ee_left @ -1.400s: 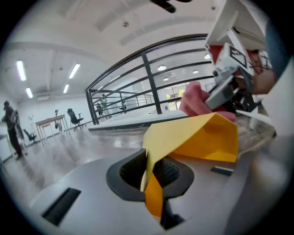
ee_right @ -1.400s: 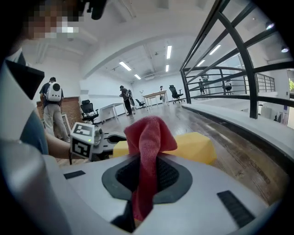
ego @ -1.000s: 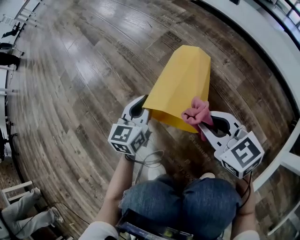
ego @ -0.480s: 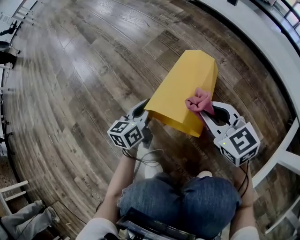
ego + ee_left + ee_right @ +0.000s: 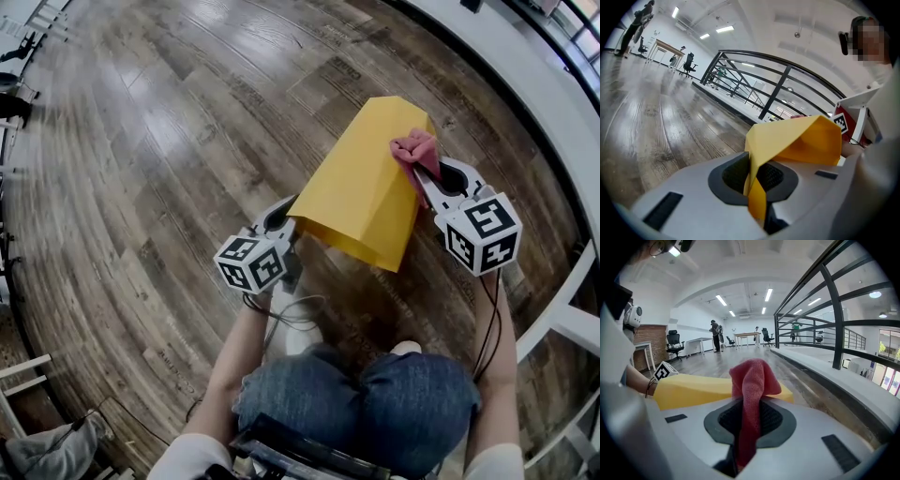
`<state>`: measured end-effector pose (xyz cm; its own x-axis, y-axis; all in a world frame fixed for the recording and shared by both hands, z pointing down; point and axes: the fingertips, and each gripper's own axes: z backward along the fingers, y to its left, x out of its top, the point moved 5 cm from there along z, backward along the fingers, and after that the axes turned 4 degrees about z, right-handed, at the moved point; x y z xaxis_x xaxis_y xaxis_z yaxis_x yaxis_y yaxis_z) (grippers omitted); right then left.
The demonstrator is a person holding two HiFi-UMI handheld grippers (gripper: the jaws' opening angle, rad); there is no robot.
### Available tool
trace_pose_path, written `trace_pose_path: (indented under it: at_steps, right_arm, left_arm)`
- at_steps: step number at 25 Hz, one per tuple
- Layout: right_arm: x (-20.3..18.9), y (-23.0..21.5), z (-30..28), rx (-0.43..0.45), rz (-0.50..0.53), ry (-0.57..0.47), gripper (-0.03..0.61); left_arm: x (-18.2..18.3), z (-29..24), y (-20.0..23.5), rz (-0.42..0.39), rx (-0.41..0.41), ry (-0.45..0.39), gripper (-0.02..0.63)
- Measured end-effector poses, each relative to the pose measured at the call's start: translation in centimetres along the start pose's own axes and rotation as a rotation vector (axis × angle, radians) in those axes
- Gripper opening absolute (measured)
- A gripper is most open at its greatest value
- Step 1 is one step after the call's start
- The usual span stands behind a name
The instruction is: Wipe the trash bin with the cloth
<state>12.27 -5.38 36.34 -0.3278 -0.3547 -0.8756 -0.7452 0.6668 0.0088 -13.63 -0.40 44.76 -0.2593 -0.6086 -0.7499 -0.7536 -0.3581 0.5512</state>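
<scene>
The yellow trash bin (image 5: 361, 183) is tipped over above the wooden floor (image 5: 159, 141), its open mouth towards the person and its closed end pointing away; whether that far end touches the floor cannot be told. The left tool (image 5: 283, 216) is clamped on the near left corner of the bin's rim; in the left gripper view the thin yellow wall runs straight between the two dark pads, which press on it from both sides. The right tool (image 5: 425, 178) is closed on a pink cloth (image 5: 415, 150); the cloth hangs down between the pads and bunches up above them. That bunch lies against the bin's right side, near the far closed end. The person's knees in blue jeans (image 5: 366, 403) show below the bin; a white ledge (image 5: 525, 75) curves round the right of the floor.
</scene>
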Motion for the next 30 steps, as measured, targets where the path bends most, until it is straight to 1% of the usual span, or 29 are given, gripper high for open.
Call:
trace_pose_path:
  at_steps: [4,7,9,12,15,17,19,22,25,30]
  right_arm:
    - [0.2,-0.9,-0.8,-0.019,-0.006,0.006,0.051]
    - [0.7,-0.1,0.1,0.005,-0.003,0.003,0.051]
    - [1.2,1.4,1.3,0.062,-0.012,-0.001,0.051]
    - [1.8,4.7,3.3,0.201,-0.005,0.010,0.051]
    - [2.2,8.1,5.2,0.335,-0.001,-0.001,0.051]
    - [2.1,9.9,6.0,0.401,-0.006,-0.009,0.051]
    - [1.8,11.0,6.1,0.435,0.001,-0.008,0.051]
    - [0.9,11.2,5.6,0.430,0.013,0.016,0.051]
    - [0.1,10.5,4.8,0.412,-0.012,0.030,0.051]
    - [-0.2,8.1,3.8,0.346,-0.035,0.044,0.051]
  left_arm:
    - [-0.1,0.0,0.2,-0.017,0.016,0.011,0.026]
    - [-0.1,0.0,0.2,-0.030,0.027,0.018,0.026]
    - [0.1,-0.1,0.2,-0.047,0.031,0.028,0.026]
    - [0.5,-0.2,0.2,-0.071,0.036,0.044,0.026]
    - [0.7,-0.2,0.2,-0.077,0.038,0.051,0.026]
    - [0.7,-0.2,0.3,-0.074,0.039,0.056,0.026]
    - [0.6,-0.2,0.4,-0.075,0.042,0.061,0.026]
    - [0.5,-0.3,0.2,-0.080,0.043,0.066,0.026]
    - [0.3,-0.2,0.4,-0.082,0.042,0.069,0.026]
    - [0.5,-0.2,0.4,-0.105,0.043,0.073,0.026]
